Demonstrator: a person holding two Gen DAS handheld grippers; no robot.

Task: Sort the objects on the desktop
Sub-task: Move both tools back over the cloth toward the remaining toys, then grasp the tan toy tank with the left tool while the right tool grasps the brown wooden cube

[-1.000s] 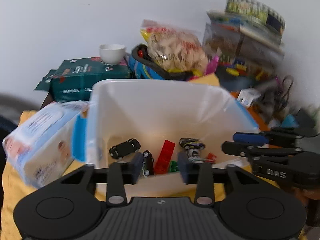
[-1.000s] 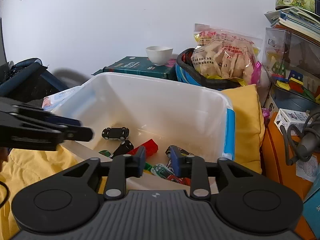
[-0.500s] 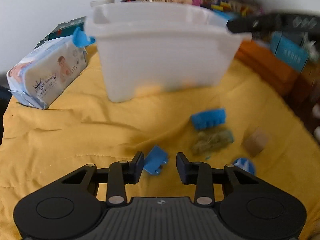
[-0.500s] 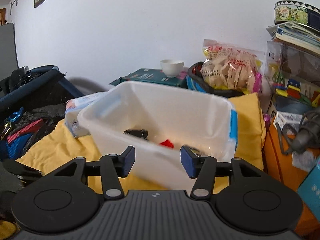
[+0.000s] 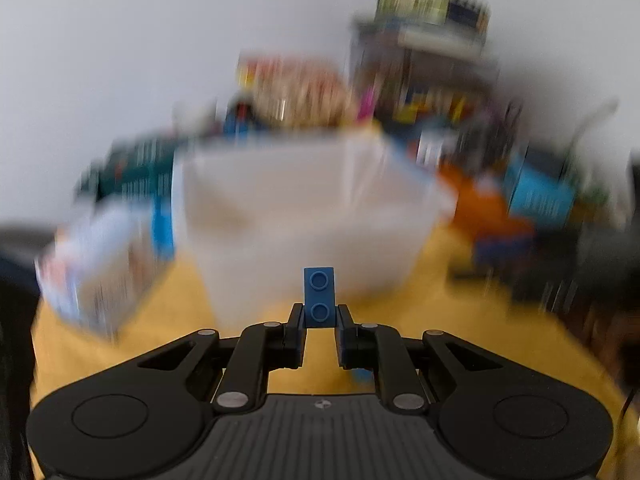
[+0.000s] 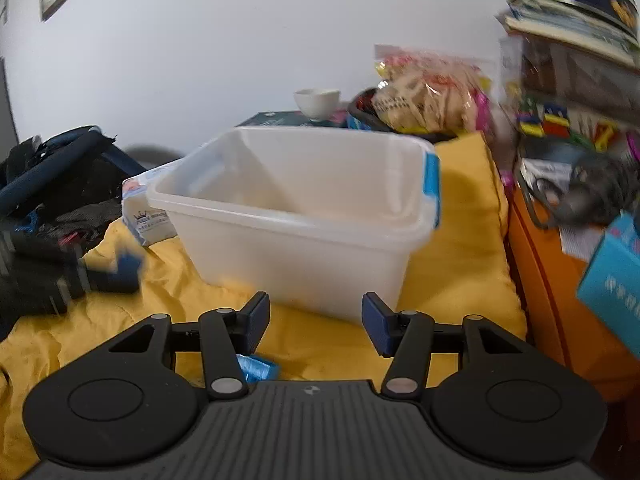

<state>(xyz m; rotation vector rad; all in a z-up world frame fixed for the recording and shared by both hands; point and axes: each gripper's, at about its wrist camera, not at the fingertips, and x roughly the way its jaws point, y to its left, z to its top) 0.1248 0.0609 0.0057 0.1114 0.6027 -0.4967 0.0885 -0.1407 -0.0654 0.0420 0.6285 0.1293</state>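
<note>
My left gripper is shut on a small blue two-stud brick, held upright above the yellow cloth just in front of the white plastic bin. The left wrist view is motion-blurred. In the right wrist view my right gripper is open and empty, low over the cloth in front of the bin. The left gripper with the blue brick shows blurred at the left. A light blue piece lies on the cloth under my right gripper.
A wipes pack lies left of the bin. Behind it are a green box, a white cup and a snack bag. Orange furniture, a blue box and stacked clutter stand at right. Dark bags lie at left.
My left gripper has closed on the blue brick and lifted it off the cloth toward the bin. My right gripper has opened wider and dropped lower in front of the bin.
</note>
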